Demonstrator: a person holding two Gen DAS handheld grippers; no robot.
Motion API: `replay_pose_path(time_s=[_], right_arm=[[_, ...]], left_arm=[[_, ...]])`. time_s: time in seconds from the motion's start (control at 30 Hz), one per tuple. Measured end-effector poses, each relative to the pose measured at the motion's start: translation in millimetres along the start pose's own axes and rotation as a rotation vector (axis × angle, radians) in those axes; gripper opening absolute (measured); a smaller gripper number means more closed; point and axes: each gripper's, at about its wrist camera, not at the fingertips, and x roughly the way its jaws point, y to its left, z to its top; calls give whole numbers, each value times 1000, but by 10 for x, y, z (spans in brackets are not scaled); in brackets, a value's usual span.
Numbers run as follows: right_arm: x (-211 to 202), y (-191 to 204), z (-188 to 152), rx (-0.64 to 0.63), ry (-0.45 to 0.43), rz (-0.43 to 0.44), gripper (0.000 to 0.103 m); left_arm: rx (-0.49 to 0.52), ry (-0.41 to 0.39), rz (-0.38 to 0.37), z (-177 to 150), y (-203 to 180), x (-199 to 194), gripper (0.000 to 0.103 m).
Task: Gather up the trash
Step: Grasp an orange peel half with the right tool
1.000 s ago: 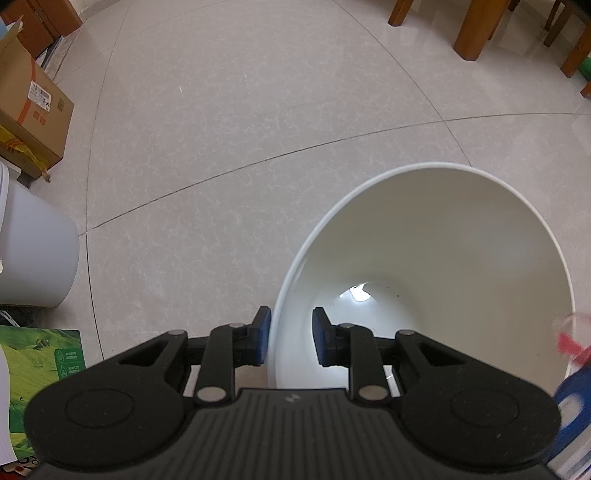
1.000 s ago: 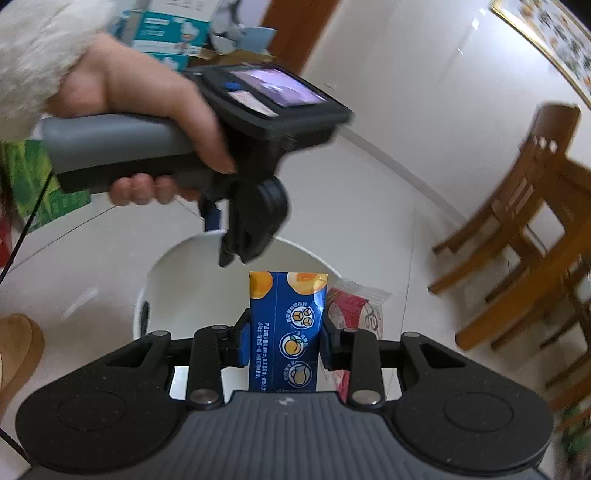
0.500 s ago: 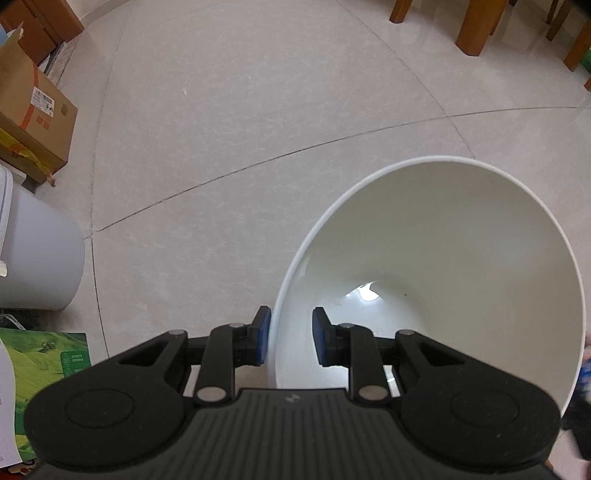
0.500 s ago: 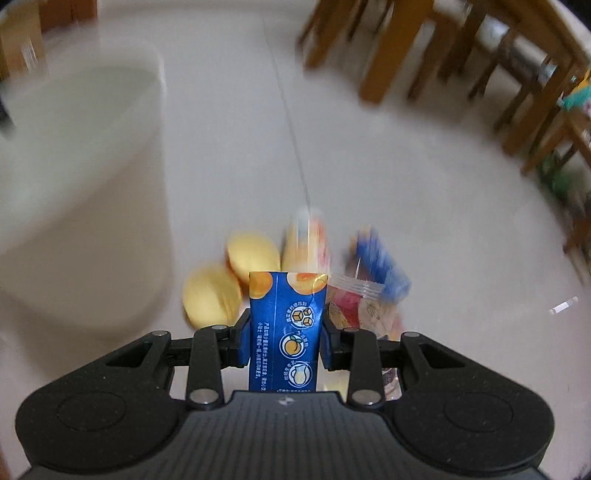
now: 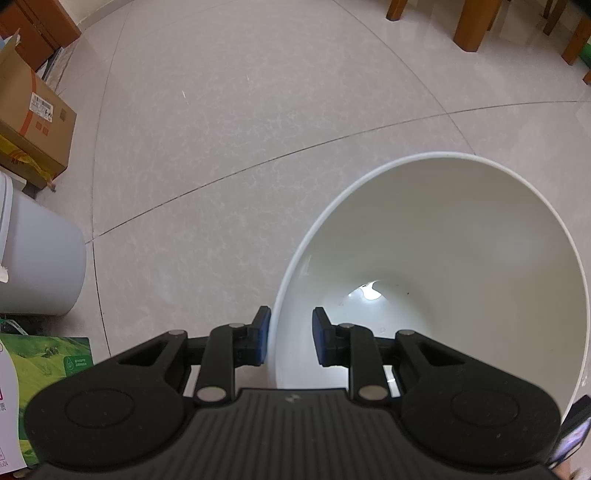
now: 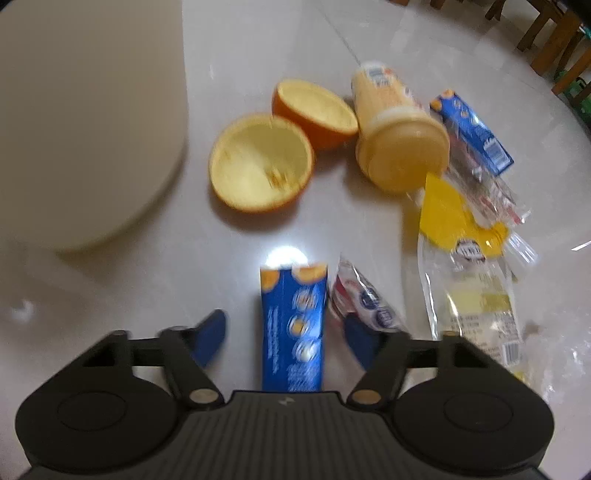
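My left gripper [image 5: 291, 332] is shut on the near rim of the white bin [image 5: 443, 229], one finger outside and one inside; the bin looks empty. In the right wrist view the bin's outer wall [image 6: 85, 122] fills the upper left. My right gripper [image 6: 288, 341] is open just above the floor. A blue snack packet [image 6: 291, 325] sits between its fingers with a gap on each side. A red-and-white wrapper [image 6: 365, 302] lies by the right finger. Beyond are two hollow orange halves [image 6: 258, 162], a yellow cup [image 6: 399, 136] on its side, a blue carton [image 6: 472, 129] and a clear bag [image 6: 472, 288].
Pale tiled floor all around. In the left wrist view a grey bucket [image 5: 40, 266], a cardboard box [image 5: 33, 125] and a green bag [image 5: 48, 362] line the left side. Wooden furniture legs [image 5: 472, 26] stand at the far right; chair legs [image 6: 554, 40] show in the right wrist view.
My right gripper swung from above the bin down to the trash on the floor and opened, letting go of the blue packet. The left gripper kept its hold on the bin.
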Motion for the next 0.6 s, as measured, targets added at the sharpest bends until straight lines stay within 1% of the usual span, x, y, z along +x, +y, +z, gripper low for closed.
replay_pose_path(time_s=[0.07, 0.17, 0.27, 0.37, 0.4, 0.43, 0.53, 0.57, 0.6], right_arm=[[-142, -56, 55, 25, -43, 36, 79], [-309, -97, 193, 15, -134, 10, 79], [-295, -54, 344, -33, -171, 8, 79], [-112, 32, 514, -136, -184, -31, 80], [-33, 55, 559, -161, -180, -40, 84], [53, 77, 605, -180, -173, -46, 85], [204, 67, 711, -161, -164, -26, 85], [233, 27, 742, -130, -162, -20, 82], [264, -21, 766, -101, -157, -13, 74]], left_arm=[[-3, 1, 0, 4, -6, -1, 23], [-3, 0, 3, 2, -13, -2, 23], [4, -3, 7, -5, -30, -3, 23], [5, -4, 8, -13, -36, 2, 23], [7, -4, 8, -14, -39, 3, 23], [8, -3, 9, -14, -43, 7, 23], [5, 5, 11, -3, -46, 35, 23], [7, 9, 13, 1, -51, 45, 23], [11, 12, 16, 8, -57, 49, 23]])
